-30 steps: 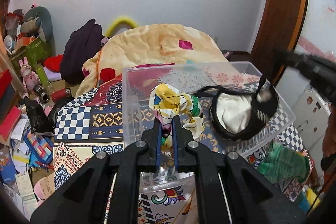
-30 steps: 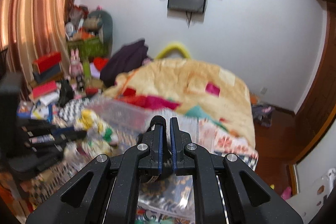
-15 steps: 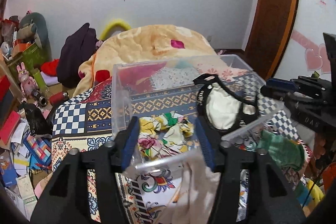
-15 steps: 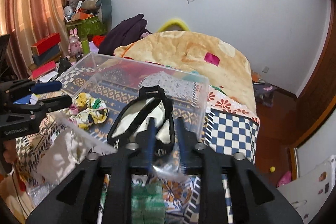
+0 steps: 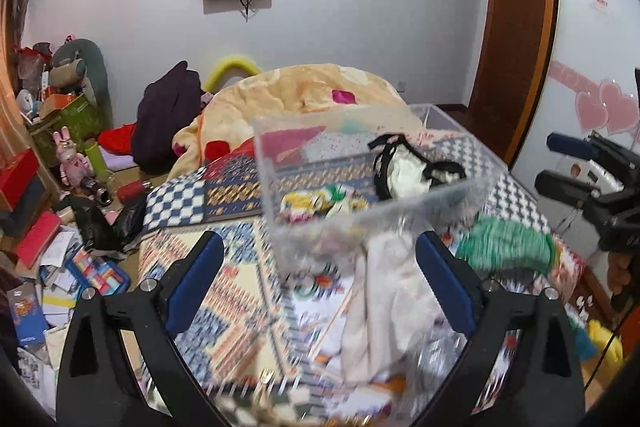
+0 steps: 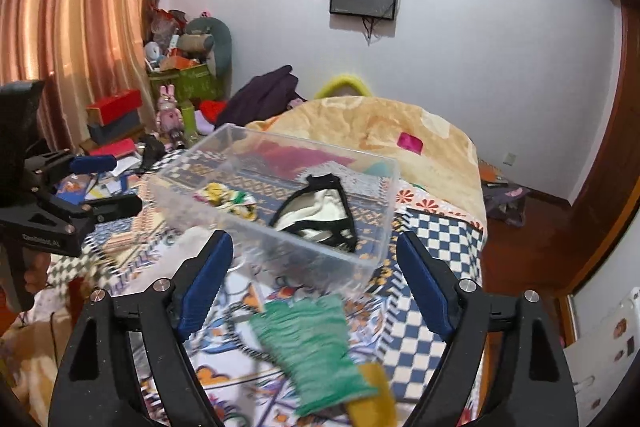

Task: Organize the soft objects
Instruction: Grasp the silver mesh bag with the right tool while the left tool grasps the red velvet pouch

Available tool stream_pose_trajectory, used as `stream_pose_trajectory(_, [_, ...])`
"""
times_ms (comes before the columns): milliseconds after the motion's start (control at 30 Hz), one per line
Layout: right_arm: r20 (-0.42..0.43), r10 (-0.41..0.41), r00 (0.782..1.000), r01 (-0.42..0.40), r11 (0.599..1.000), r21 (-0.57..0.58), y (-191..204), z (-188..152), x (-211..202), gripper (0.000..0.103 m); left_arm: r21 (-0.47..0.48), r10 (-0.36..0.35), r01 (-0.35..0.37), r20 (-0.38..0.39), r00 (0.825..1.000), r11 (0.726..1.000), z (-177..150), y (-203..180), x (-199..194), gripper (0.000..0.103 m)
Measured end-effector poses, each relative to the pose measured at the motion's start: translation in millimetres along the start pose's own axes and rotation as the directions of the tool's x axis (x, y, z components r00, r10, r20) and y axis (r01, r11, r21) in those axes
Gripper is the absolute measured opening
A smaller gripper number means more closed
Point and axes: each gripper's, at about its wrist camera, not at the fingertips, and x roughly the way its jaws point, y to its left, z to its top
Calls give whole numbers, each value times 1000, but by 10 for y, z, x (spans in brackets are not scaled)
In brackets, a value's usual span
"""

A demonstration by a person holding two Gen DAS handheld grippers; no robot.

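A clear plastic bin [image 5: 276, 183] [image 6: 384, 219] stands on the patterned bedspread. In it lie a yellow-green floral cloth [image 5: 320, 205] [image 6: 228, 201] and a black-and-cream garment [image 5: 408, 169] [image 6: 320, 207]. My left gripper [image 5: 316, 275] is open and empty, with a cream cloth [image 5: 384, 311] on the bed between its fingers. My right gripper [image 6: 316, 277] is open and empty above a green cloth [image 6: 316, 343] [image 5: 508, 243], with a yellow cloth [image 6: 376, 395] beside it.
A peach blanket [image 5: 312, 95] is heaped behind the bin. Dark clothes [image 5: 168, 119] lie at the back left. Boxes, toys and papers [image 5: 52, 187] crowd the floor on the left. A wooden door [image 5: 516, 27] is at the right.
Both grippers let go of their cloths into the bin, opened wide and pulled back toward the near side of the bed. The floral cloth and black garment now rest in the bin.
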Motion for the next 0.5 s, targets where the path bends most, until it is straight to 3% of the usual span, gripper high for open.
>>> stream_pose_trajectory(233, [-23, 106, 994, -105, 994, 19, 374, -211, 55, 82, -29, -13, 11, -44, 999, 1000, -472, 102, -234, 100])
stream_pose_trajectory(500, [-98, 219, 971, -213, 974, 72, 732, -476, 299, 82, -54, -38, 31, -127, 991, 998, -909, 104, -272, 100])
